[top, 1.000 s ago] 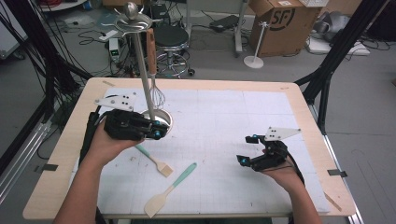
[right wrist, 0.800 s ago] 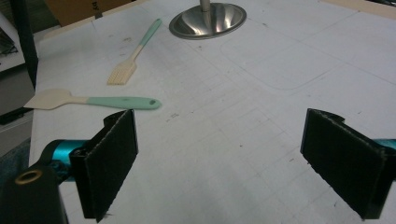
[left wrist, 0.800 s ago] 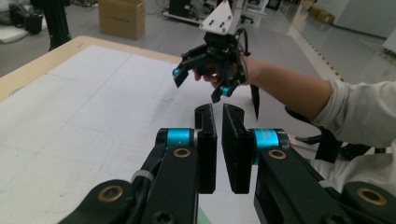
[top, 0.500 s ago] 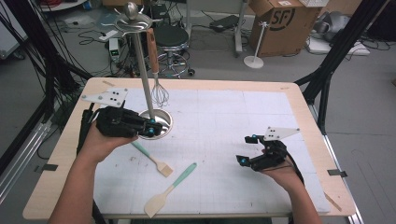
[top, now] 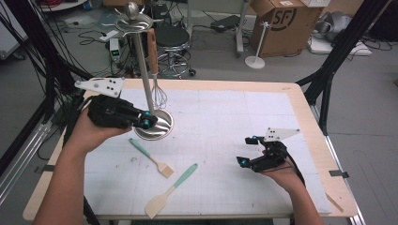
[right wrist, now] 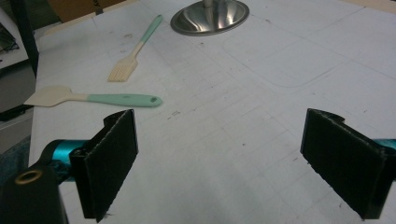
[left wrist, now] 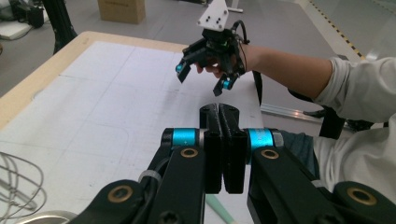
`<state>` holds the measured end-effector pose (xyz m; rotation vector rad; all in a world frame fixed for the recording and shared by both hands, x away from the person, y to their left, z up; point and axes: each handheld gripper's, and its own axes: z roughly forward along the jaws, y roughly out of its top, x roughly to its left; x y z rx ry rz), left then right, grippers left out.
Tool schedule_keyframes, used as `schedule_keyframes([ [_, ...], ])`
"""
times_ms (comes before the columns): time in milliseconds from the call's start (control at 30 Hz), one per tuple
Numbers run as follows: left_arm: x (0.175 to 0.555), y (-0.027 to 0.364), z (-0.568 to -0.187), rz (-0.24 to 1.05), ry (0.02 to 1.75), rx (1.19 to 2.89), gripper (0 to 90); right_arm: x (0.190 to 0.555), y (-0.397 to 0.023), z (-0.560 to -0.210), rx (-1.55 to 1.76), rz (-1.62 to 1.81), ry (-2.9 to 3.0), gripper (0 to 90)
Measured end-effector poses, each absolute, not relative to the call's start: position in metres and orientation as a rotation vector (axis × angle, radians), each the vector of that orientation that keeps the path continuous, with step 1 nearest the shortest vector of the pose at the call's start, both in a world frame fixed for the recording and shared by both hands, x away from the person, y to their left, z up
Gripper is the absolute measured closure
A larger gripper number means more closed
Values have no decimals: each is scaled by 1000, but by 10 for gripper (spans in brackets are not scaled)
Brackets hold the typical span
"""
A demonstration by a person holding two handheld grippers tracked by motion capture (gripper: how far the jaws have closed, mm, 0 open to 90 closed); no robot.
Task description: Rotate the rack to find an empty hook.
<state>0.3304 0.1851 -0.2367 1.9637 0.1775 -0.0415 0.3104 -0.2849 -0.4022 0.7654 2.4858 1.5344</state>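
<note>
Whisk [top: 158, 96], wooden handle and wire head, is seen hung on the steel stand [top: 145, 70] in the high view. Left gripper [top: 146, 123], just beside the stand's dish base, jaws pressed together on nothing. Right gripper [right wrist: 224, 163] jaws spread, empty. Brush [right wrist: 133, 53] and spatula [right wrist: 93, 98] lie beyond.

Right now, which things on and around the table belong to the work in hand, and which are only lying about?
Belong to the work:
- steel utensil stand with round base
- wire whisk with wooden handle, hanging on it
- teal-handled brush
- teal-handled cream spatula
- left gripper, shut
- right gripper, open

Lying about:
- cardboard box
- black stool
</note>
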Motion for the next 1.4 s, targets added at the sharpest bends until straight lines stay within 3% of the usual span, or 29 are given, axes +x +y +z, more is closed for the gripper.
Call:
schedule_keyframes([
  [367, 353, 190, -201, -38, 161, 1954, 888, 312, -283, -404, 774, 1531, 2496, 110],
  [733, 375, 196, -174, 66, 230, 1935, 888, 311, -284, -404, 773, 1531, 2499, 110],
  [1400, 384, 212, -134, 178, 292, 1879, 896, 312, -285, -404, 780, 1531, 2499, 110],
])
